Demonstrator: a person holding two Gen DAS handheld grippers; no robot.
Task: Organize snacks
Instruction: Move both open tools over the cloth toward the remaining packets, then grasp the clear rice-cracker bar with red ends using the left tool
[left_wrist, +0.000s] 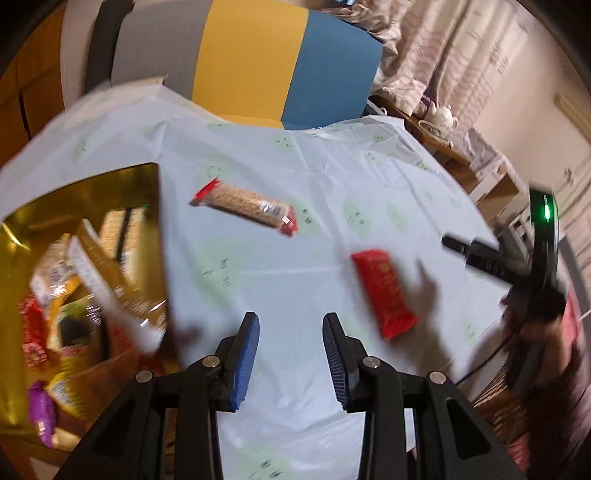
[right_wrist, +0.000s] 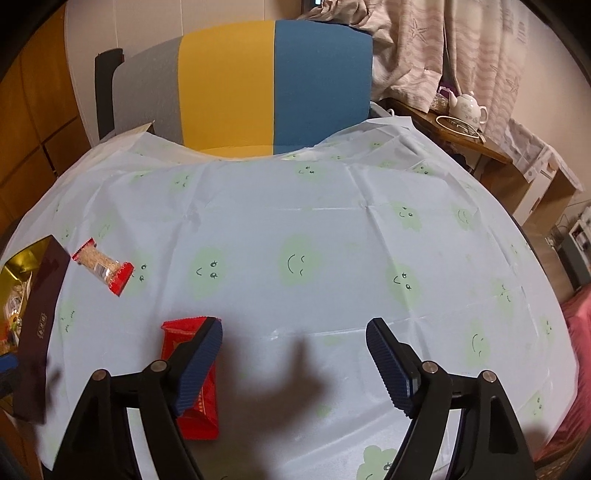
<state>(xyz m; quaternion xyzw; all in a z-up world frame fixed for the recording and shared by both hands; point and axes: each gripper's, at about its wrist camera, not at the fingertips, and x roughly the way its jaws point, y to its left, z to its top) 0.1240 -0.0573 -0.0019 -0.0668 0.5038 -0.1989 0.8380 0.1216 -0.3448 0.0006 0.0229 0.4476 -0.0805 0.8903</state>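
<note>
The right gripper (right_wrist: 294, 363) hangs over the table (right_wrist: 332, 229) with jaws spread wide and nothing between them. A glossy red snack packet (right_wrist: 197, 410) lies flat, partly under its left finger. The left gripper (left_wrist: 291, 363) is also released and empty; ahead of it lies a clear cracker sleeve with red ends (left_wrist: 245, 205).

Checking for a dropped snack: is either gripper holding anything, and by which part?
Nothing is held. Left gripper and right gripper are empty; the red foil snack packet lies on the table.
</note>
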